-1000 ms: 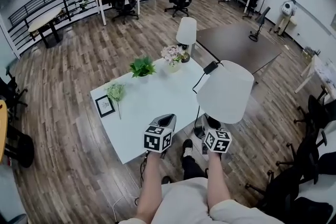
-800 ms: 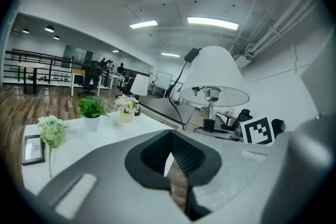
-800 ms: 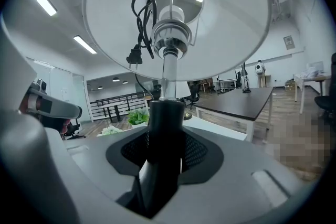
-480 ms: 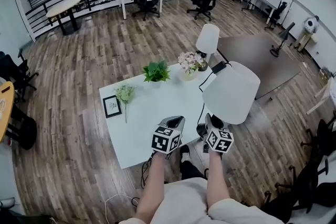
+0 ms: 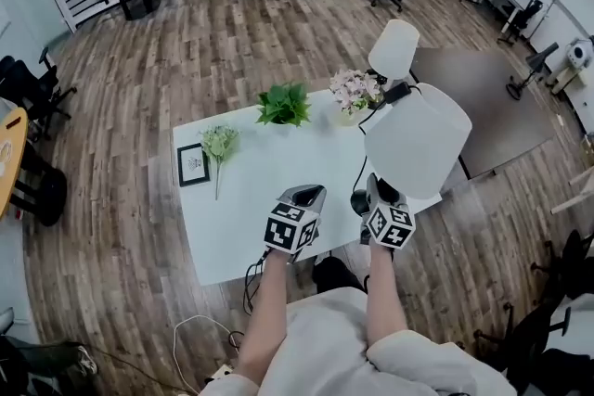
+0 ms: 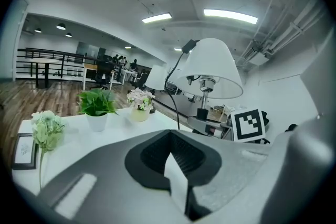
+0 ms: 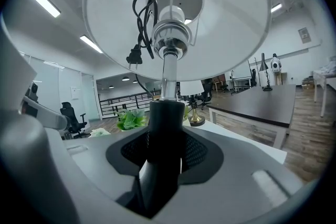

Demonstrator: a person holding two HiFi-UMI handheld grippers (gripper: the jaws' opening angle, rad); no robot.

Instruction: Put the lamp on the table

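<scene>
Head view puts the lamp (image 5: 418, 153) further in than a second ago: its shade, which hung off the corner over the floorboards, now overlaps the right edge of the white table (image 5: 246, 199). The tabletop has also come closer beneath me. The right gripper (image 5: 374, 198) is clamped on the lamp's black stem. The right gripper view confirms it, with the stem (image 7: 164, 128) standing upright between the jaws and the loose cord and plug (image 7: 139, 23) bundled up under the shade.

The left gripper (image 5: 309, 195) hovers over the near part of the table, and in the left gripper view its jaws are pressed together with nothing between them (image 6: 170, 165). From that side the lamp (image 6: 210, 68) stands just to its right, upright.

I judge the carry nearly done and the lamp not yet set down; I cannot see whether its base touches the surface. The bare patch ahead is free. The pink flowers (image 5: 354, 91), the second lamp (image 5: 393, 46) and the green plant (image 5: 284, 104) all sit toward the far edge, so lowering straight down should clear them.
</scene>
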